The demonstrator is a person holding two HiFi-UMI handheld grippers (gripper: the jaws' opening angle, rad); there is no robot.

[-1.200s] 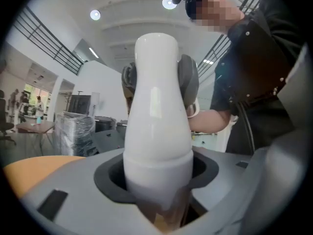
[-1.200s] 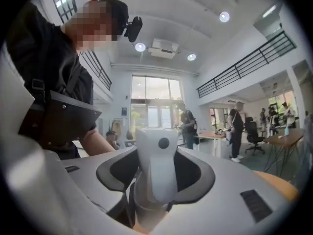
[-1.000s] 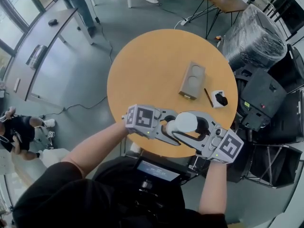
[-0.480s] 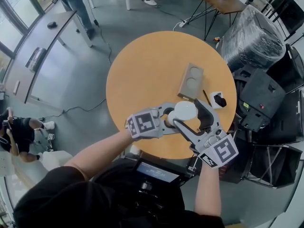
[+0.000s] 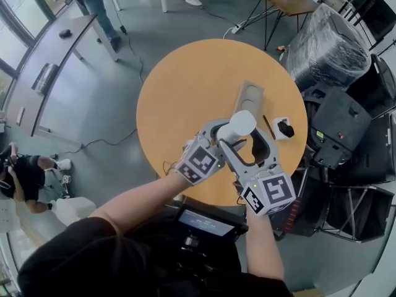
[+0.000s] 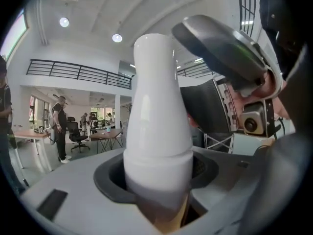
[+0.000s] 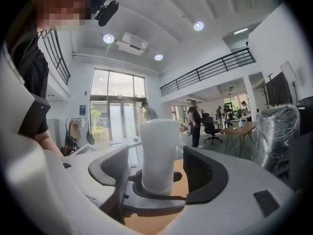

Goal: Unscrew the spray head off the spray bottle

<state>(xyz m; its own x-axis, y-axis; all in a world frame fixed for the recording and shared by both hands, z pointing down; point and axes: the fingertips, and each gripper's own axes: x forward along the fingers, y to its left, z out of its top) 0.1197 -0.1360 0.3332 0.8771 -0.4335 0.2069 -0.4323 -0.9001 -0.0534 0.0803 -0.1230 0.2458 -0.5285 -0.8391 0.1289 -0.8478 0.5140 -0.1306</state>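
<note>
A white spray bottle point(image 5: 238, 125) hangs over the round wooden table point(image 5: 185, 85), its plain round end towards the head camera. My left gripper point(image 5: 224, 136) is shut on it; in the left gripper view its dark pads press both sides of the tapering bottle point(image 6: 157, 131). My right gripper point(image 5: 242, 140) comes in from below right and stands open around the same bottle point(image 7: 159, 151), with a gap on each side. The spray head is hidden in all views.
A tan rectangular block point(image 5: 249, 98) and a dark pen point(image 5: 267, 124) lie on the table beyond the bottle. A small white square with a black piece on it point(image 5: 284, 129) sits near the right edge. Black wrapped equipment point(image 5: 328, 48) stands beside the table.
Both grippers carried the bottle farther in over the table. The right gripper swung round to point away from me and its jaws spread wider, clear of the bottle.
</note>
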